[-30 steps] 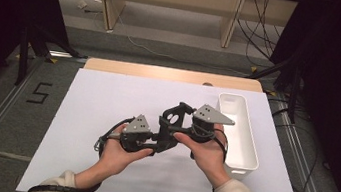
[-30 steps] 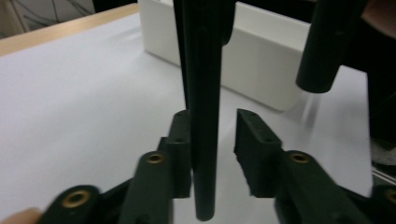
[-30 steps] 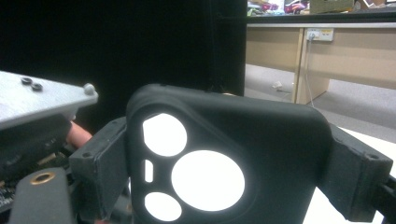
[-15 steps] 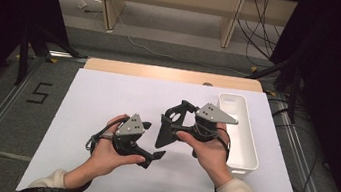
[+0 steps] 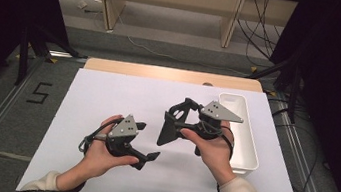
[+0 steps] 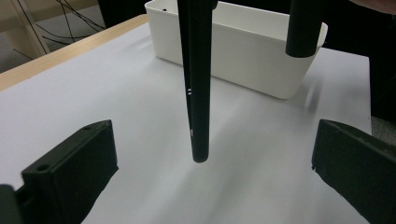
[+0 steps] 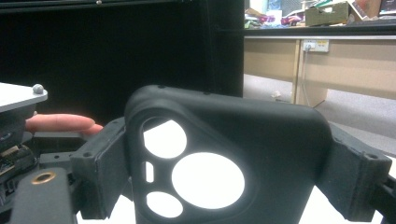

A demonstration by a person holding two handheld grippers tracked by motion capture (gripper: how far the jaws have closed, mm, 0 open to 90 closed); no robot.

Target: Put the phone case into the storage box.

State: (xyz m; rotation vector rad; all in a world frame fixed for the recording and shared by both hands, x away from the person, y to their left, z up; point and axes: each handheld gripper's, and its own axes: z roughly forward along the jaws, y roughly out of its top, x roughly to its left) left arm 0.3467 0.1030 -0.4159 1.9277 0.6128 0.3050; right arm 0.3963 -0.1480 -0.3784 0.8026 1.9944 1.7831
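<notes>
A black phone case (image 5: 170, 126) is pinched between the jaws of the right gripper (image 5: 179, 123), which is held in the person's right hand (image 5: 214, 150) above the white sheet (image 5: 107, 97) that covers the table. In the right gripper view the case (image 7: 261, 154) is seen clamped from both sides, the two pads pressing on its left and right edges, and its camera cut-outs, one large round hole with smaller openings beside it, face the lens. In the high view the case hangs edge-on from the gripper's front, its lower end clear of the sheet. The left gripper (image 5: 149, 143), held in the left hand (image 5: 99, 154), lies just beside the case on the side away from the tray, and its jaws have just been opening; they are now spread wide with nothing pressed between them. In the left gripper view (image 6: 210, 177) the case (image 6: 198, 88) is seen ahead of the open jaws as a thin dark upright slab, hanging in line with the gap between them but touched by neither, its lower end floating above the sheet (image 6: 140, 116). Beyond the case, farther from the left gripper, a white oblong tray (image 6: 243, 51) stands on the sheet; in the high view this tray (image 5: 247, 147) lies just beside the right hand, on its outer side.
</notes>
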